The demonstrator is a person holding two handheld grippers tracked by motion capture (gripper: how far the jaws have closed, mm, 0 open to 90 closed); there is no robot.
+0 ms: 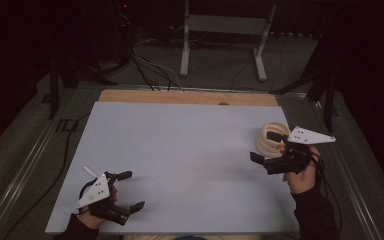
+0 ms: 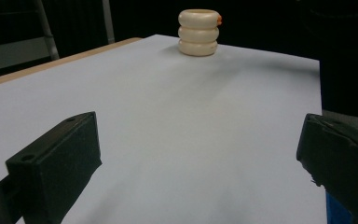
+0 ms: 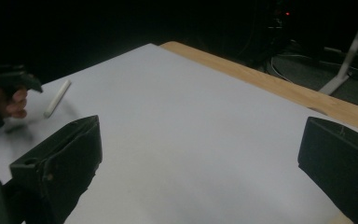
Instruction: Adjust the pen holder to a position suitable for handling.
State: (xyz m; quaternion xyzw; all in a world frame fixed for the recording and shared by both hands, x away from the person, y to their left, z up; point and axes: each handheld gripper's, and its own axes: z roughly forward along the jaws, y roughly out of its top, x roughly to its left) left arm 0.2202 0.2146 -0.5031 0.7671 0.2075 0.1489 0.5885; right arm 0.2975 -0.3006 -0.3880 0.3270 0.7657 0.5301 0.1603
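Note:
A cream stack of three rings [image 1: 269, 141] stands on the pale board [image 1: 180, 150] near its right edge. In the left gripper view the ring stack [image 2: 198, 32] is far ahead, with a small orange spot at its top rim. My right gripper [image 1: 265, 146] hovers just in front of the stack, open and holding nothing; its own view [image 3: 200, 158] looks across bare board. My left gripper [image 1: 134, 190] rests at the board's near left corner, open and empty [image 2: 198, 149]. A short white stick [image 1: 91, 171] lies beside it, and that stick [image 3: 57, 98] is seen again in the right gripper view.
A strip of wooden tabletop [image 1: 190, 96] shows beyond the board's far edge. Behind it on the floor stand a white metal frame [image 1: 220, 30] and loose cables [image 1: 150, 70]. Metal rails [image 1: 25, 165] run along both sides of the table.

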